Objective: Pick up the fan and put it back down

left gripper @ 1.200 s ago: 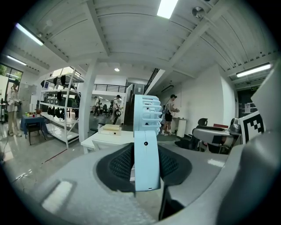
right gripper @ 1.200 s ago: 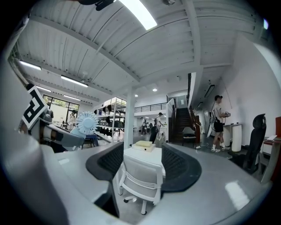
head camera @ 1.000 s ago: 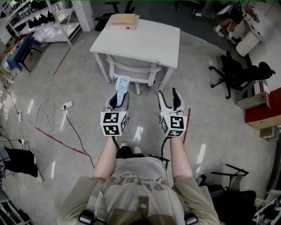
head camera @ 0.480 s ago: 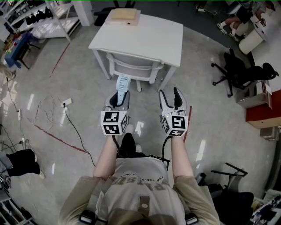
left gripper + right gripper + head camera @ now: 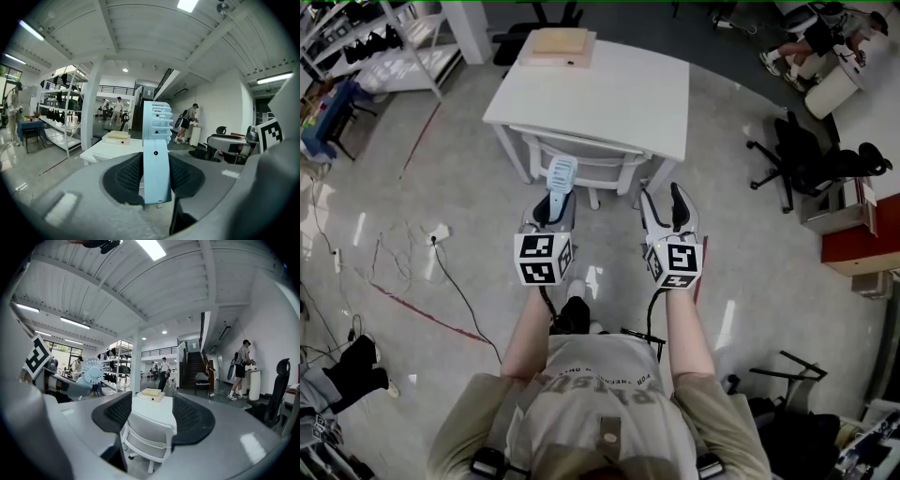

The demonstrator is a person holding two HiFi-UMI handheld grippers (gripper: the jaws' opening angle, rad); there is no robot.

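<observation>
1. floor [image 5: 412,216]: pale, glossy, with a red tape line on the left side. the person stands on it, facing a table.
2. table [image 5: 619,94]: white, square, ahead of both grippers and apart from them.
3. person [image 5: 600,403]: seen from above in the head view, beige shirt, both forearms stretched forward, one gripper in each hand.
4. chair [image 5: 581,159]: white, pushed under the table's near edge.
5. shelf [image 5: 394,47]: white rack at upper left, well apart from the table.
6. office chair [image 5: 806,159]: black, on the right, well apart from the person.
7. left gripper [image 5: 551,214]: jaws clamped on the fan's handle. its own view shows both dark pads [image 5: 129,176] pressed against the handle's sides.
8. right gripper [image 5: 659,199]: just beside the left one at about the same height. jaws stand apart with nothing between them. its own view shows only the far table and chair through the gap.
9. box [image 5: 561,44]: flat, tan, lying on the table's far left corner.
10. fan [image 5: 562,178]: light blue, handheld. it is upright in the left jaws, off any surface, with the slatted head sticking up past the fingertips. from above it sits in front of the chair, short of the table.
11. power strip [image 5: 439,232]: white, on the floor to the left, black cable trailing from it.
</observation>
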